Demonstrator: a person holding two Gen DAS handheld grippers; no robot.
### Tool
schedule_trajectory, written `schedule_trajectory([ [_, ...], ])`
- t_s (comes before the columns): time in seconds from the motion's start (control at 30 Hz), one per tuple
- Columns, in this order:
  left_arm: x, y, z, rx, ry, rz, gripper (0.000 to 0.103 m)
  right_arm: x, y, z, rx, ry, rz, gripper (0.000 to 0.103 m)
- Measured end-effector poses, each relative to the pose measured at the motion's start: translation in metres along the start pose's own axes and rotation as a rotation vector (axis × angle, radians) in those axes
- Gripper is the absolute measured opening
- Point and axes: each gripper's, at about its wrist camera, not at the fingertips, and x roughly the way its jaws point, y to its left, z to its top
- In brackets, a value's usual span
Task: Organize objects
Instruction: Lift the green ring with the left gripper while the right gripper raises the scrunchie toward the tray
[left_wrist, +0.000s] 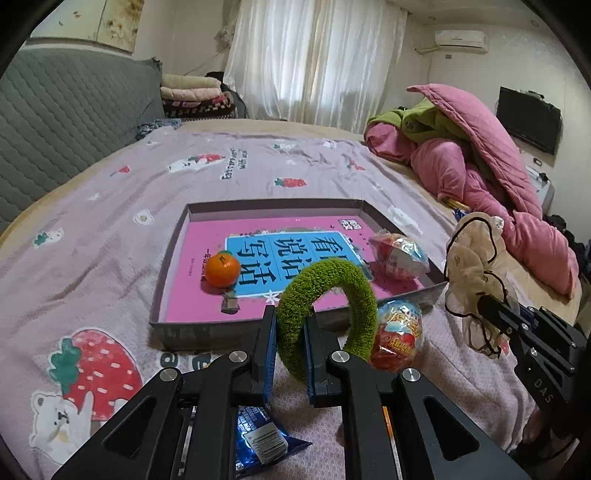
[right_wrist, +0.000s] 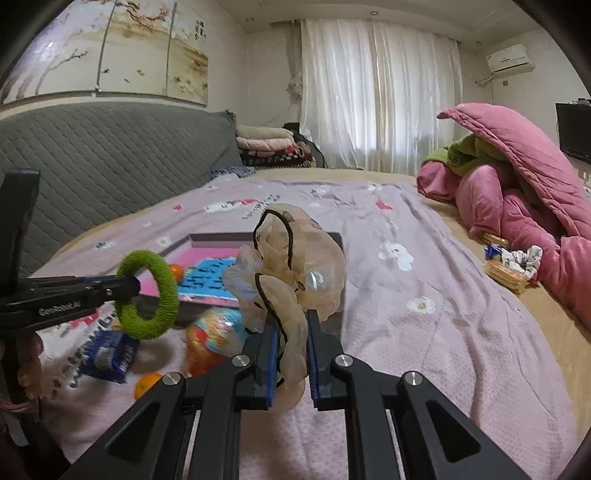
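Observation:
My left gripper (left_wrist: 291, 325) is shut on a green fuzzy hair ring (left_wrist: 328, 288), held above the bed just in front of the shallow box (left_wrist: 170, 266). It also shows in the right wrist view (right_wrist: 147, 299). My right gripper (right_wrist: 291, 325) is shut on a sheer cream scrunchie (right_wrist: 291, 258), held up right of the box; it shows in the left wrist view (left_wrist: 476, 266). The box holds a pink book (left_wrist: 207, 236), an orange (left_wrist: 222, 268) and a wrapped toy egg (left_wrist: 399, 254).
A second wrapped egg (left_wrist: 397, 339) and a blue snack packet (left_wrist: 258, 435) lie on the lilac bedspread (left_wrist: 110, 229) before the box. Another orange (right_wrist: 147, 384) lies near them. A pink quilt pile (left_wrist: 498, 177) sits at right, with biscuits (right_wrist: 506, 273) beside it.

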Motion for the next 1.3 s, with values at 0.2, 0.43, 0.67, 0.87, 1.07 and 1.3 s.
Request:
schedule_trajectory([
  [0.2,-0.008,0.000,0.004,0.001,-0.014,0.010,0.013,-0.005,0.012,0.008,-0.030,-0.020,0.025,0.014],
  [0.43,-0.017,0.000,0.010,0.003,-0.031,0.016,0.013,-0.012,0.025,0.019,-0.049,-0.054,0.042,0.014],
  [0.67,-0.021,0.004,0.016,0.001,-0.042,0.017,0.013,-0.009,0.036,0.032,-0.066,-0.073,0.045,0.014],
  [0.87,-0.019,0.009,0.024,-0.008,-0.047,0.025,0.013,-0.003,0.039,0.043,-0.070,-0.092,0.052,0.014],
  [1.07,-0.018,0.012,0.033,-0.012,-0.059,0.036,0.013,0.004,0.041,0.054,-0.069,-0.122,0.064,0.014],
  [1.3,-0.014,0.014,0.037,-0.021,-0.059,0.044,0.013,0.009,0.040,0.056,-0.070,-0.117,0.076,0.014],
])
